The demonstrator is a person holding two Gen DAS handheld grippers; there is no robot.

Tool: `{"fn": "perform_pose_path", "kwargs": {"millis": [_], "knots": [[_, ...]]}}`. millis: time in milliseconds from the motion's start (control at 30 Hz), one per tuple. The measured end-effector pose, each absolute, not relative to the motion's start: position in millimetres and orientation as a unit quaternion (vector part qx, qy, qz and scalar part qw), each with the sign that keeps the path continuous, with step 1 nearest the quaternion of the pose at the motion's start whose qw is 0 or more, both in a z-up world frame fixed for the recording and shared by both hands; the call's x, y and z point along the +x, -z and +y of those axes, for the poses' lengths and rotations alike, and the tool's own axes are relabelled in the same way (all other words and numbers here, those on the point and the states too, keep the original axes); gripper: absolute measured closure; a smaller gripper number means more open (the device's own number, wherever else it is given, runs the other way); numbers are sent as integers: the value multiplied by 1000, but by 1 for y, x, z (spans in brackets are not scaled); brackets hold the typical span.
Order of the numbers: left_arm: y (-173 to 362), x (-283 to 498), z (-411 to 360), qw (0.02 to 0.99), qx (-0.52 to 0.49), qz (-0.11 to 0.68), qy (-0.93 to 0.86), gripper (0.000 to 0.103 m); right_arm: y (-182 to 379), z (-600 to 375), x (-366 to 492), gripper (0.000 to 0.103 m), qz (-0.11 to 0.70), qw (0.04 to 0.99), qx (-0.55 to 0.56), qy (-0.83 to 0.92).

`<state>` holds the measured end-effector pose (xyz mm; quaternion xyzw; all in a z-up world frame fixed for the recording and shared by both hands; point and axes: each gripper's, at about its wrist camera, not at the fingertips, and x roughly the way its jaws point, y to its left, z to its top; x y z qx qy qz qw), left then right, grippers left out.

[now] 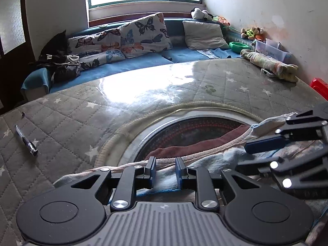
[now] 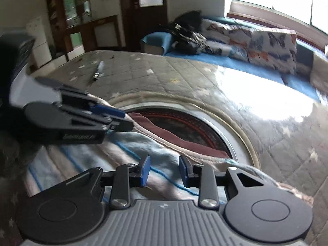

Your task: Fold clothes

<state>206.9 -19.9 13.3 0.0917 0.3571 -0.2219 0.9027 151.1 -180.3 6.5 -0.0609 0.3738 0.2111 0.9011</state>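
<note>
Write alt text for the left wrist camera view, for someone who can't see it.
The left gripper, fingers apart, hovers over a pale blue and pink garment lying on a grey star-quilted table cover, with the right gripper beside it. A pen lies to the left; a sofa with butterfly cushions sits below a bright window.
</note>
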Motion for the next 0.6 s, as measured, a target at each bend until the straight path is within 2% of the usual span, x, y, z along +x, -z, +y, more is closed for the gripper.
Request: {"fn": "perform_pose_path", "kwargs": {"millis": [300, 600], "knots": [[-8, 211, -17, 900, 94, 365, 219, 79, -3, -142, 133, 72, 378, 869, -92, -308], [-7, 212, -14, 904, 87, 363, 210, 78, 1, -118, 68, 72, 396, 815, -140, -399]]}}
